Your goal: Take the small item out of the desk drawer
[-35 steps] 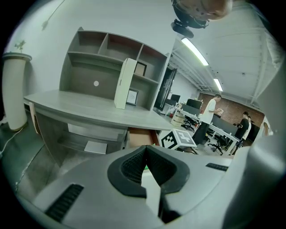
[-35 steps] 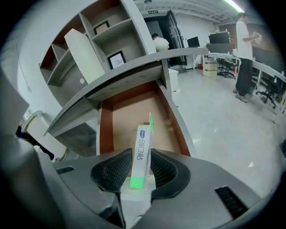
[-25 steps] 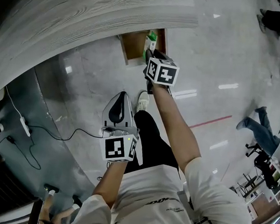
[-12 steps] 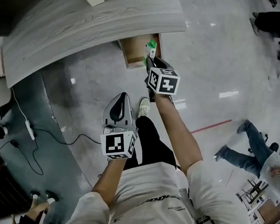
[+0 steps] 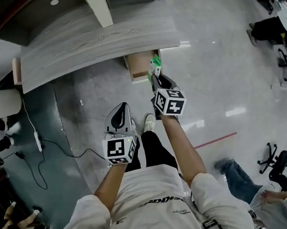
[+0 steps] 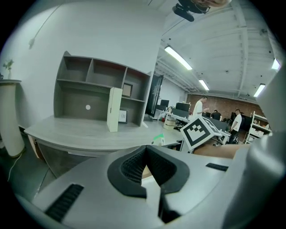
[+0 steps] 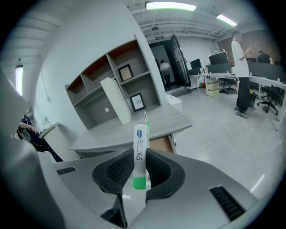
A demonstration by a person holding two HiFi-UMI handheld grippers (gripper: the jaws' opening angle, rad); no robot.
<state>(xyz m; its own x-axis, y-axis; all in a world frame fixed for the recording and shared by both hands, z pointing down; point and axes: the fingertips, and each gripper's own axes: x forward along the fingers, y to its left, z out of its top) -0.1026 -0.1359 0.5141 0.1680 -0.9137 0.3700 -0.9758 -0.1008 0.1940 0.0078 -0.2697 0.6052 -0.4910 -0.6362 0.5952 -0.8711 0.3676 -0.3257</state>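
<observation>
the right gripper (image 7: 140, 172) is found clamped on 1 small white and green box (image 7: 140, 147), held upright near the open drawer (image 5: 139, 66) under the grey desk (image 5: 100, 41). the left gripper (image 6: 146, 152) is seen with jaws closed together, nothing between them.
</observation>
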